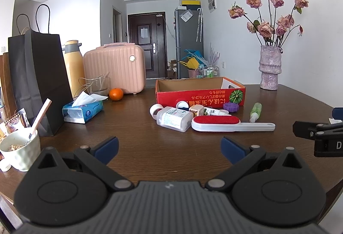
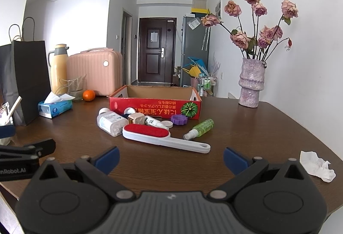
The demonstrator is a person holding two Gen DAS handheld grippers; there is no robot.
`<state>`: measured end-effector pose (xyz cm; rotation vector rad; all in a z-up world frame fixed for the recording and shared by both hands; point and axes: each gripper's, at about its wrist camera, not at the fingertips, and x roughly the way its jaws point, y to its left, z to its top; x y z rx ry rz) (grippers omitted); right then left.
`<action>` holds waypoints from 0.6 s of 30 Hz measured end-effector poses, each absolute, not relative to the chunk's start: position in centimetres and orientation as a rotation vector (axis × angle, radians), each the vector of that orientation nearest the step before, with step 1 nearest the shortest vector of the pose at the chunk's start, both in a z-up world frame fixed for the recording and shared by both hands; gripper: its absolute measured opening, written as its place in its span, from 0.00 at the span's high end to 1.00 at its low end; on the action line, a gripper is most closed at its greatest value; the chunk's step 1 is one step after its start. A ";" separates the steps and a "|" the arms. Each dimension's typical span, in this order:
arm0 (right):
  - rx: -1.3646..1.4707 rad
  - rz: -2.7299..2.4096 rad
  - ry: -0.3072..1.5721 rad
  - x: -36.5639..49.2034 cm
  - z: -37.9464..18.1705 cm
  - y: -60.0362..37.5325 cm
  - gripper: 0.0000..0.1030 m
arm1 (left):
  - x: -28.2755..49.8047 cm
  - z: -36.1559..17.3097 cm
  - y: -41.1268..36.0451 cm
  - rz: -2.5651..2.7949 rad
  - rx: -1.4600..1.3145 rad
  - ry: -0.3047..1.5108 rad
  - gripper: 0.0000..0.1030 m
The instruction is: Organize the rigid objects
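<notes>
My left gripper (image 1: 169,149) and right gripper (image 2: 170,157) hang side by side over the near edge of a dark wooden table (image 1: 139,144), jaws spread wide and holding nothing. Just beyond them lies a lint brush (image 2: 158,137), red pad up, its white handle pointing right. Touching its far side is a clear plastic bottle (image 2: 111,123) on its side, with a small beige bottle (image 2: 137,118), a white tube (image 2: 153,122), a purple cap (image 2: 179,120) and a green spray bottle (image 2: 200,128) scattered close by. Behind this cluster stands an open red cardboard box (image 2: 154,108), its inside bare as far as I can see. A crumpled tissue (image 2: 317,166) sits near my right. Farther back: a tissue pack (image 1: 82,110), an orange (image 1: 116,94), a pink case (image 1: 114,67) and a vase of dried roses (image 1: 269,67).
</notes>
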<state>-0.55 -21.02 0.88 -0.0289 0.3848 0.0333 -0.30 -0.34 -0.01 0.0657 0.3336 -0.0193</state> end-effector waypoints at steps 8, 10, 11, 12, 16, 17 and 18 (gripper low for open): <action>-0.029 0.038 0.378 -0.9 1.6 -20.6 0.00 | -0.5 0.1 -0.3 -0.020 0.064 0.333 0.00; -0.028 0.038 0.379 -0.9 1.6 -20.6 0.00 | -0.5 0.1 -0.4 -0.020 0.064 0.332 0.00; -0.028 0.038 0.379 -0.9 1.6 -20.6 0.00 | -0.5 0.1 -0.4 -0.020 0.064 0.331 0.00; -0.028 0.039 0.379 -0.9 1.5 -20.6 0.00 | -0.5 0.1 -0.4 -0.020 0.064 0.332 0.00; -0.028 0.039 0.378 -0.9 1.6 -20.6 0.00 | -0.5 0.1 -0.4 -0.020 0.064 0.332 0.00; -0.028 0.039 0.378 -0.8 1.5 -20.7 0.00 | -0.5 0.1 -0.4 -0.020 0.063 0.332 0.00; -0.028 0.039 0.378 -0.9 1.5 -20.7 0.00 | -0.5 0.2 -0.4 -0.021 0.063 0.332 0.00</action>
